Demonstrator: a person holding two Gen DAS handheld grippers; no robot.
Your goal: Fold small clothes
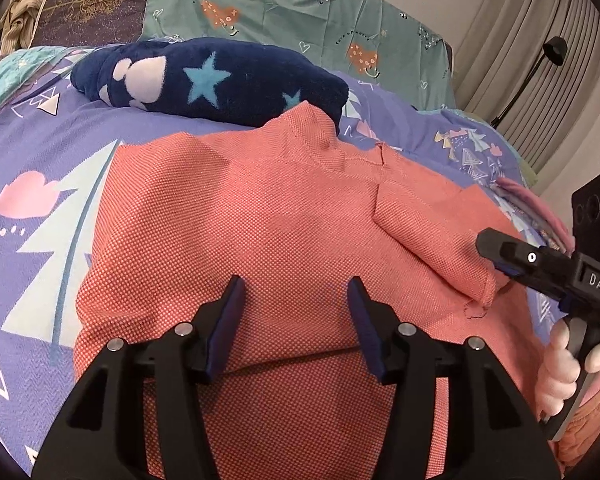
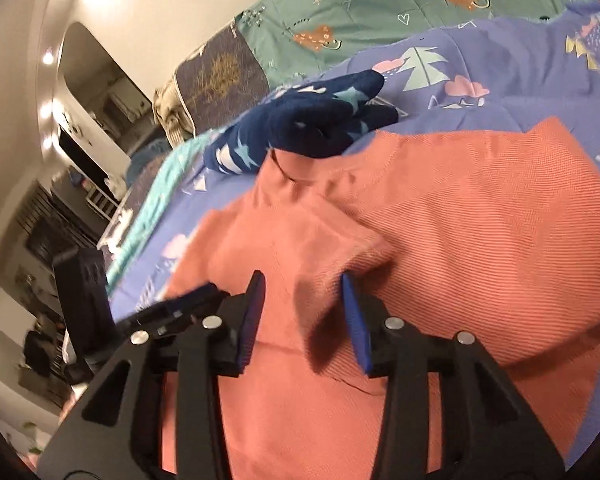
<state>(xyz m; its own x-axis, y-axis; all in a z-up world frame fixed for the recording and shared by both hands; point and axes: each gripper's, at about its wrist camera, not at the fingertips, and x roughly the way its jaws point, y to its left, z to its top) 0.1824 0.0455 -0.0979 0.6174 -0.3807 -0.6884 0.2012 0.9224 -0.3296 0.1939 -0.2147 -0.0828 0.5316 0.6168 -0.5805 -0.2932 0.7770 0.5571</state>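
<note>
A coral-pink knit garment (image 1: 260, 232) lies spread on the purple patterned bedspread (image 1: 40, 128), its right sleeve (image 1: 432, 240) folded inward over the body. My left gripper (image 1: 296, 292) is open just above the garment's lower middle, holding nothing. My right gripper (image 2: 303, 284) is open over the folded sleeve (image 2: 324, 232), with a fold of the pink garment (image 2: 480, 240) lying between its blue pads; it grips nothing. The right gripper also shows in the left wrist view (image 1: 496, 252) at the sleeve's edge, with the person's hand on its handle.
A dark navy fleece item with stars (image 1: 208, 76) lies just beyond the garment's collar, also in the right wrist view (image 2: 312, 120). A teal patterned sheet (image 1: 300, 8) lies behind. Pinkish folded cloth (image 1: 540, 216) sits at the right. A black floor lamp (image 1: 540, 64) stands by the curtains.
</note>
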